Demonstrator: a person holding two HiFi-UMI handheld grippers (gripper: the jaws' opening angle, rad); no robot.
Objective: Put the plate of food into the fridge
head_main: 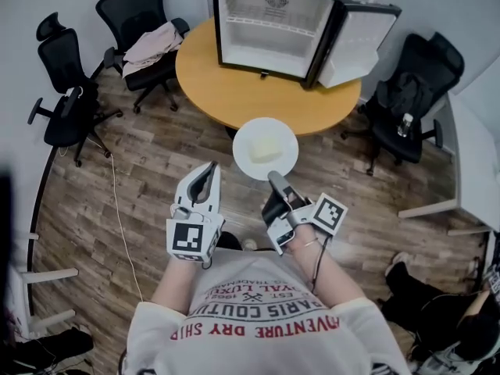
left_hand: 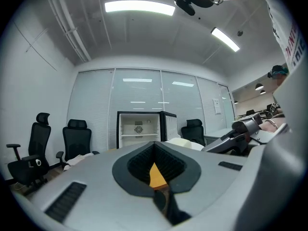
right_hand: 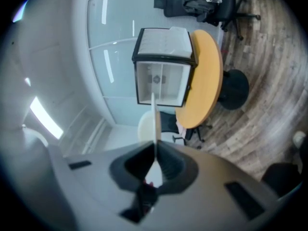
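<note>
In the head view my right gripper (head_main: pixel 275 180) is shut on the near rim of a white plate (head_main: pixel 244 143) carrying a pale yellow piece of food (head_main: pixel 266 151). The plate hangs level over the wood floor, just short of the round wooden table (head_main: pixel 234 92). On the table stands a small black fridge (head_main: pixel 269 26), its white inside bare and its door (head_main: pixel 355 41) swung open to the right. The right gripper view shows the plate (right_hand: pixel 155 119) edge-on between the jaws, in line with the fridge (right_hand: pixel 161 83). My left gripper (head_main: pixel 208 172) is shut and holds nothing, left of the plate.
Black office chairs ring the table: one with pink clothing (head_main: pixel 152 44) at the back left, another (head_main: pixel 66 92) at the far left, and one with a bag (head_main: pixel 406 92) on the right. A white desk (head_main: pixel 476 162) stands at the right. A thin cable (head_main: pixel 117 201) trails over the floor.
</note>
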